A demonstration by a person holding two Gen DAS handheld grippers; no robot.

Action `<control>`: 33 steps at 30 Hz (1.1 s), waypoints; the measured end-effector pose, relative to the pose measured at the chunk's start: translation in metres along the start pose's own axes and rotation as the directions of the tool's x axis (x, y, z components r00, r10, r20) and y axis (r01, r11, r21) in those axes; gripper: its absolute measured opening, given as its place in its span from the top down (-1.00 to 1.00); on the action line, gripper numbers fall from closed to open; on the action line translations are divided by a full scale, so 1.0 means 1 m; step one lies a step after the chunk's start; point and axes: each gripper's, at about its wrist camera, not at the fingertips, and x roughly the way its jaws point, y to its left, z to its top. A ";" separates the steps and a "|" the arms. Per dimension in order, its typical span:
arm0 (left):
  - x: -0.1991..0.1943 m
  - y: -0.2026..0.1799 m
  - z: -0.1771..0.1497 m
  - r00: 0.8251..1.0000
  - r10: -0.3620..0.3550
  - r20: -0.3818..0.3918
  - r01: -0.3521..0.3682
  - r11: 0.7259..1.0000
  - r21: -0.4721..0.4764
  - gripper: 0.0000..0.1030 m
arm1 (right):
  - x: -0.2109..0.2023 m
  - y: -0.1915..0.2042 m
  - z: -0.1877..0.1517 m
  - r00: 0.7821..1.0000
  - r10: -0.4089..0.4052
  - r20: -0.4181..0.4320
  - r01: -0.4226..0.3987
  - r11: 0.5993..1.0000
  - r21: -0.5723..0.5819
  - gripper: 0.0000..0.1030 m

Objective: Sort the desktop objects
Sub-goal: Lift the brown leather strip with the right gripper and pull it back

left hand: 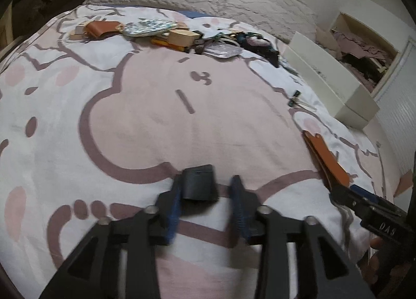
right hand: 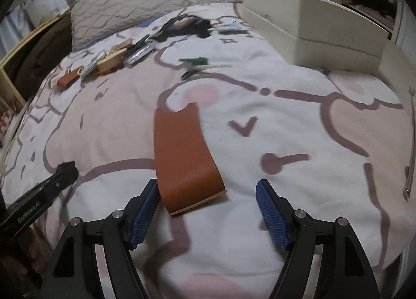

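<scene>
Brown leather strip (right hand: 186, 158) on bedspread (right hand: 286, 195), white box (right hand: 325, 36) beyond

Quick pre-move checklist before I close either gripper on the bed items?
1. Left gripper open: ok.
2. Small black case between its fingers: ok, though it sits against the left one, off-centre.
3. Right gripper open: ok, wide.
4. Brown leather strip centred between the right gripper's fingers: not ok, its near end lies beside the left finger.
5. Strip lying flat: not ok, the near end curls up.
6. White box open to receive items: cannot tell.
</scene>
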 end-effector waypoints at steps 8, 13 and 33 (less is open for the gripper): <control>0.011 -0.024 -0.004 1.000 0.027 0.002 -0.027 0.997 0.074 -0.67 | -0.002 0.008 0.008 0.994 0.089 0.060 -0.087 0.995 -0.045 -0.46; 0.010 -0.021 -0.005 1.000 0.008 0.016 -0.009 0.998 0.057 -0.68 | 0.011 0.016 0.016 0.994 0.096 0.049 -0.090 0.989 -0.120 -0.46; -0.001 -0.004 -0.011 0.994 0.054 0.093 -0.048 0.997 -0.065 0.09 | 0.034 0.022 0.008 0.997 0.057 0.054 -0.049 0.989 -0.138 -0.61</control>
